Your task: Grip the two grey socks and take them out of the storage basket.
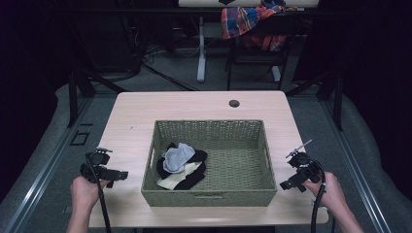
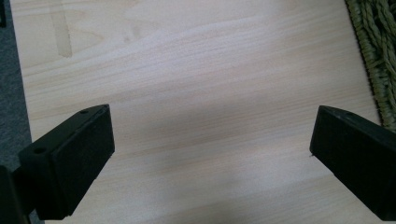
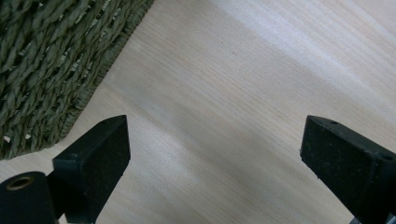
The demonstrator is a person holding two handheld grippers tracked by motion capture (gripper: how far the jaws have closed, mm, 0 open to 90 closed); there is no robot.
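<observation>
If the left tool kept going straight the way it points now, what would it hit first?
Probably the bare table: the open left tool looks down on plain wood. The woven basket lies off to the side.

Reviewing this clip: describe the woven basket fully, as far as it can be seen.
The basket is rectangular, olive-green, of woven wicker-like strands, with upright walls and an open top. It stands level in the middle of the light wooden table. A small pile of socks, black, grey and cream, lies in its left part; the rest of its floor is bare. Nothing else touches it.
</observation>
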